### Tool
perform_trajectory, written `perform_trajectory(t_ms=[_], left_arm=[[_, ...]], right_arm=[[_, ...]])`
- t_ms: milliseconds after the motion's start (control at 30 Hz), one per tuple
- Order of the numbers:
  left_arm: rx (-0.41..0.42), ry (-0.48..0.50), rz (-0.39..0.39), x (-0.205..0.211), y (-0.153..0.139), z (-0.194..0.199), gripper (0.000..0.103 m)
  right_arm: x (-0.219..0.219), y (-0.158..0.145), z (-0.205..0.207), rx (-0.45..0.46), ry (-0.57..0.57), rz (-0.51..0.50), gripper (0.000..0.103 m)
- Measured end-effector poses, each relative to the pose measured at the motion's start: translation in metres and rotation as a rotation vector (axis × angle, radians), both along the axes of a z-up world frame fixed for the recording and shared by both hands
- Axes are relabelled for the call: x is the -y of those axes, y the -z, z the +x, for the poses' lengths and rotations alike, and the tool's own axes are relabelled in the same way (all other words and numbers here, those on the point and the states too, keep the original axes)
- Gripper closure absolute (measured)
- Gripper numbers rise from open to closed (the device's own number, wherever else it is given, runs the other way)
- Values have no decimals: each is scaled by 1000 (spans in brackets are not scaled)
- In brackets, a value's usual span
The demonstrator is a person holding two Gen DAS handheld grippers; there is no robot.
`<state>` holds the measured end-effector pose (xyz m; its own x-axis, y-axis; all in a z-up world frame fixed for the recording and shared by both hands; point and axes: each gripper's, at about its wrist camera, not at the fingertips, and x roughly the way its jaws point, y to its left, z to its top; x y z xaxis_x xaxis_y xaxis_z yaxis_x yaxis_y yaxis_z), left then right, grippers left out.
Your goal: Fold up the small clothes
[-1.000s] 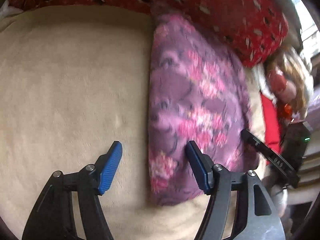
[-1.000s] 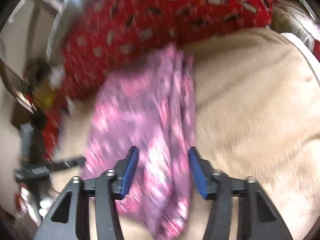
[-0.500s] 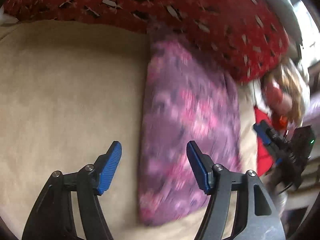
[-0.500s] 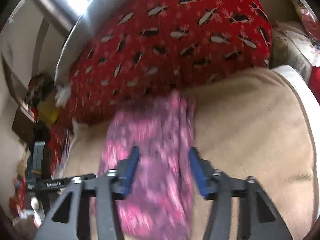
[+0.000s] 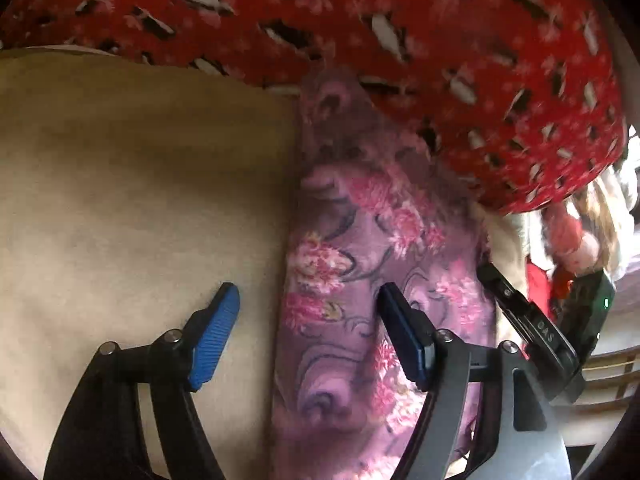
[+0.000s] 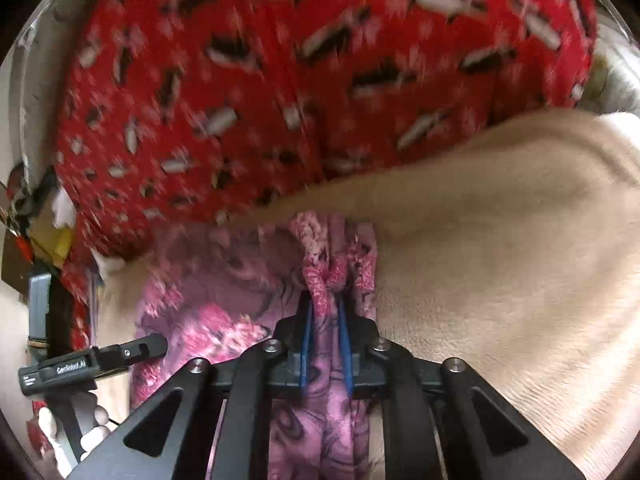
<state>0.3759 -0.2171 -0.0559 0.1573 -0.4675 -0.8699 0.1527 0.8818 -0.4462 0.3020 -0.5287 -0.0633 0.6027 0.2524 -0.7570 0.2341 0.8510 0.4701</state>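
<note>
The right gripper (image 6: 325, 320), spread wide a moment ago, now pinches the garment's (image 5: 360, 280) bunched edge on the beige blanket (image 5: 140, 180), apparently starting a fold, while the left gripper (image 5: 308, 328) hovers unclenched.

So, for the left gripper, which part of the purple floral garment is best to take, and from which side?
Probably the long left edge of the purple floral garment, approached from the bare beige blanket. That edge lies straight and free between the open left gripper fingers, while the right gripper already pinches a bunched fold.
</note>
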Motion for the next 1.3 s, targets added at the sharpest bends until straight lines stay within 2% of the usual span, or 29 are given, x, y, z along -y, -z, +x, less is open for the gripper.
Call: perform_trajectory(t_ms=[67, 133, 167, 200, 233, 267, 300, 400, 467, 500, 567, 600, 700, 767, 800, 867, 933, 1000, 1067, 1133, 1200, 1300], left_arm=[[36, -2, -38, -12, -13, -15, 30], [61, -5, -66, -19, -16, -35, 30], [69, -7, -57, -20, -13, -43, 30], [66, -3, -17, -17, -5, -51, 30], [47, 12, 20, -12, 5, -56, 29], [51, 25, 34, -11, 8, -61, 29], [64, 25, 43, -13, 1, -67, 29], [89, 31, -6, -23, -23, -90, 30], [125, 33, 2, -27, -27, -107, 30], [124, 38, 26, -24, -22, -116, 30], [64, 66, 105, -16, 4, -123, 30], [55, 61, 107, -21, 6, -126, 30], [95, 41, 55, -32, -12, -142, 30], [110, 41, 94, -32, -10, -151, 30], [100, 56, 126, -29, -2, -153, 30], [110, 80, 150, -26, 7, -155, 30], [105, 83, 111, -27, -2, -153, 30], [75, 61, 22, -31, -10, -144, 30], [52, 36, -32, -32, -17, -125, 30], [51, 27, -29, -27, -22, -104, 30], [54, 27, -14, -21, -21, -90, 30], [9, 43, -17, -14, -7, -72, 30]], right_arm=[[-6, -25, -17, 83, -2, -80, 84], [-17, -41, -34, 177, -81, -41, 84], [-22, -43, -42, 196, -109, -25, 83], [-31, -39, -49, 201, -136, -34, 77], [-37, -31, -50, 169, -153, -68, 73], [-44, -16, -46, 82, -174, -118, 76], [-46, -6, -47, 35, -178, -139, 76], [-39, -34, -72, 111, -125, -76, 71], [-46, -49, -97, 173, -164, -71, 71], [-50, -49, -106, 175, -178, -83, 71], [-62, -25, -107, 50, -228, -149, 72], [-66, -15, -108, 6, -243, -192, 74], [-60, -38, -124, 66, -195, -143, 70], [-59, -49, -145, 144, -200, -106, 72], [-61, -40, -151, 114, -213, -133, 71], [-66, -13, -151, -10, -249, -184, 74], [-66, -19, -155, 26, -263, -200, 71], [-57, -34, -147, 45, -235, -138, 71], [-43, -47, -140, 80, -188, -93, 66], [-33, -53, -119, 80, -138, -68, 56], [-26, -50, -96, 55, -114, -62, 55], [-26, -42, -72, 15, -79, -56, 53]])
